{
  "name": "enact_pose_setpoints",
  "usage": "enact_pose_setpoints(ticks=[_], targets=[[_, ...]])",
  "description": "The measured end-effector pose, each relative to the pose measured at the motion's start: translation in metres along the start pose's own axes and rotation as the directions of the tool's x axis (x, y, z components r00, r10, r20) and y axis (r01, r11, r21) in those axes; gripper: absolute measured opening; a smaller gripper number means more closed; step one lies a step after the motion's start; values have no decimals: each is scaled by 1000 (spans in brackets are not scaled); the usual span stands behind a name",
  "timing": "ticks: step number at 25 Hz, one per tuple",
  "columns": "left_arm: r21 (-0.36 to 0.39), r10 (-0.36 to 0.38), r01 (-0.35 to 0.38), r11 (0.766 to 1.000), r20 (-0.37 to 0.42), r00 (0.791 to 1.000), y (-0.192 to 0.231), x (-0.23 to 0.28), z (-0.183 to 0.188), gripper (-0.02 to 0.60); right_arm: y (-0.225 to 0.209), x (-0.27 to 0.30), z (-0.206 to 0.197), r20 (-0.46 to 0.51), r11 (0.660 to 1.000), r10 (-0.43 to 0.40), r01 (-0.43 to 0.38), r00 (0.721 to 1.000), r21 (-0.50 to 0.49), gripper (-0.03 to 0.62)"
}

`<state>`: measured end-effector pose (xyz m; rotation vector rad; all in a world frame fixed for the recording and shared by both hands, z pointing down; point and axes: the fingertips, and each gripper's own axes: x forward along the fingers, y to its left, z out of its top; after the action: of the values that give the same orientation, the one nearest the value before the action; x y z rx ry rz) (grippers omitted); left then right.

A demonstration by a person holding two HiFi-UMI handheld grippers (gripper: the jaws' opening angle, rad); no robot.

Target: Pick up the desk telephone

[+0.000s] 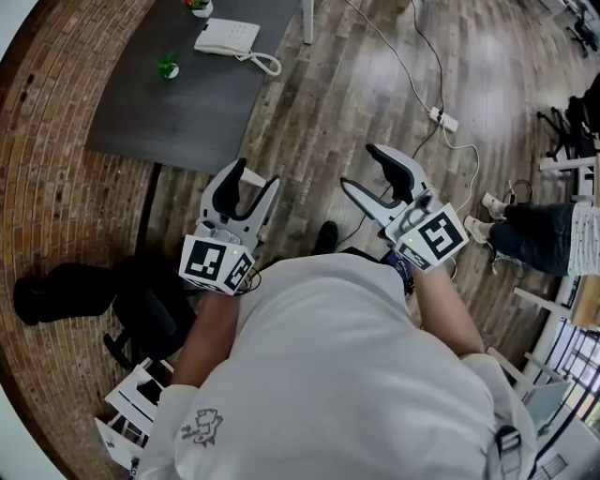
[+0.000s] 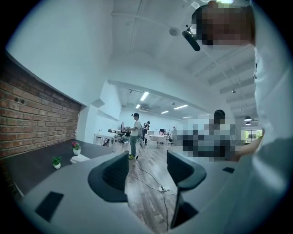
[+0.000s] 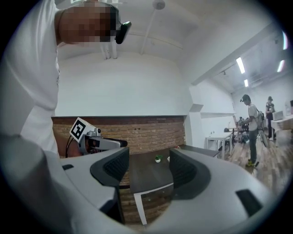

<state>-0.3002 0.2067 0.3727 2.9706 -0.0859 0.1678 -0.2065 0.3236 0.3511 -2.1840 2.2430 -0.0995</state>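
Far left, head view: we note a brick wall and a black office chair [image 1: 141,309] low beside it. Above the chair stands a dark desk [image 1: 187,112]. On it are a small green plant [image 1: 168,67], a flower pot [image 1: 198,7] at the top edge, and the white desk telephone [image 1: 228,37], with its coiled cord trailing to the right. The phone lies flat near the desk's far end, handset on the cradle, well apart from both tools.

The left gripper [image 1: 255,175] is held short of the desk's near edge and pointing toward it. In the left gripper view its jaws stand well apart with only wood floor and a cable showing between them; we see nothing gripped.

The right gripper [image 1: 361,167] is beside it over the plank floor. In the right gripper view its jaws are spread wide and bare, with the desk top seen far off through the gap.

Further right, a white power strip [image 1: 444,119] lies on the floor with its cable. A seated person's legs [image 1: 534,234] show at the right edge.
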Motion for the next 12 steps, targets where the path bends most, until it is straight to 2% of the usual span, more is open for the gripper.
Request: enact_pose_setpoints(ticks=[5, 12], targets=[[-4, -25, 25, 1000, -5, 1000, -19, 32, -2, 278, -23, -18, -3, 0, 1000, -13, 13, 1000, -8, 275], [8, -78, 79, 997, -14, 997, -36, 68, 2, 281, -54, -44, -3, 5, 997, -78, 78, 997, 9, 275]])
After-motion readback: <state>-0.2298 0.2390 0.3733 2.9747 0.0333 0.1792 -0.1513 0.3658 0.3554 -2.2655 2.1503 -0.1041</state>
